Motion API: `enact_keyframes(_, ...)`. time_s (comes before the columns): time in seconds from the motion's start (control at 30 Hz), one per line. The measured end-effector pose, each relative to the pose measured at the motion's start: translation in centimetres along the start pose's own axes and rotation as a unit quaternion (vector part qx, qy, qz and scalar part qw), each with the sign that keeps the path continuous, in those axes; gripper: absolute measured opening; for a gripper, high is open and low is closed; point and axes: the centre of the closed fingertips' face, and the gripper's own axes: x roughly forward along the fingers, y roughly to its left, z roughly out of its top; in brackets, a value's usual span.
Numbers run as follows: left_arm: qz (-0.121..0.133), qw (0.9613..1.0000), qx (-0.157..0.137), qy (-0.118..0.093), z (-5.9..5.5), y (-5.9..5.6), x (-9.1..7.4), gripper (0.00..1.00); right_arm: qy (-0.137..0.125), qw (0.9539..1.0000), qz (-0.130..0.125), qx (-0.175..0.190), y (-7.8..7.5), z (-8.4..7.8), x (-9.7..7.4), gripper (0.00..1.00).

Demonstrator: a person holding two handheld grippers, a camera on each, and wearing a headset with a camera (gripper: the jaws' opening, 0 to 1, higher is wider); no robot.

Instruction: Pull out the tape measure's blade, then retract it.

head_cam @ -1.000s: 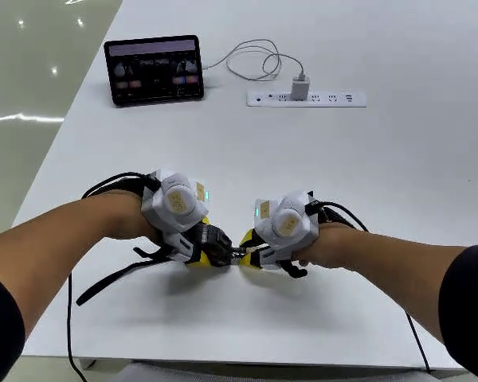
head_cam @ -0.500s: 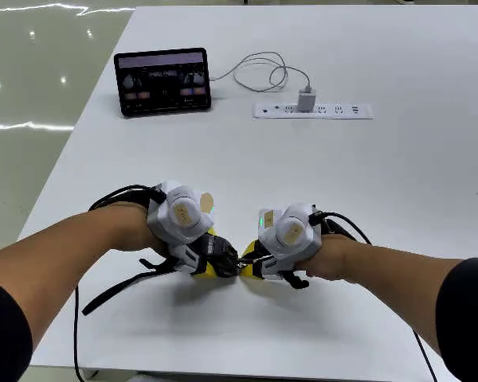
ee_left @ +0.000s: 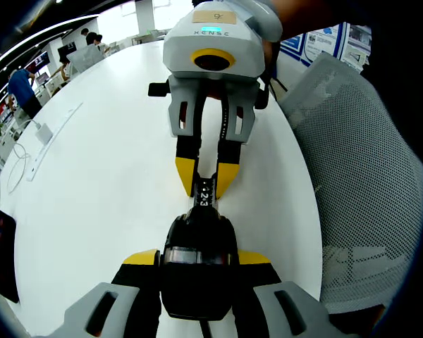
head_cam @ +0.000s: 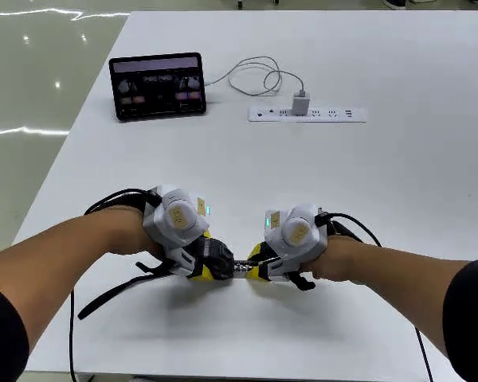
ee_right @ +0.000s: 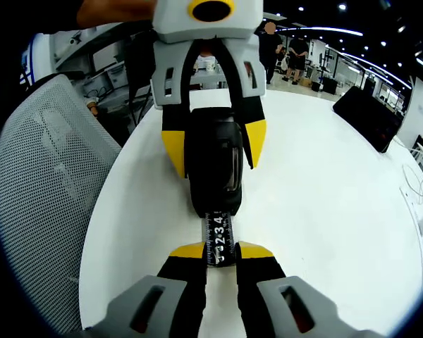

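Head view: left gripper (head_cam: 209, 263) and right gripper (head_cam: 256, 269) face each other near the counter's (head_cam: 342, 199) near edge, with a short blade (head_cam: 240, 267) spanning between them. Left gripper view: fingers (ee_left: 142, 258) are clenched on the black tape measure case (ee_left: 197, 271). Right gripper view: fingers (ee_right: 188, 251) are pinching the blade tip, with numerals 2, 3 and 4 visible.

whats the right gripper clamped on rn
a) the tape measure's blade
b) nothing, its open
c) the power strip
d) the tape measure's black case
a: in the right gripper view the right gripper has its yellow-tipped jaws shut on the numbered blade, which is a short way out of the black case; the left gripper holds that case.
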Motion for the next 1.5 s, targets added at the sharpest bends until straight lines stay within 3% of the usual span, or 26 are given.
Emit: enact_keyframes(1.5, 0.009, 0.9999, -0.005, -0.006, -0.1, -0.1, 0.0, 0.35, 0.025, 0.9996, -0.007, 0.014, -0.4, -4.5, -4.0, 0.11)
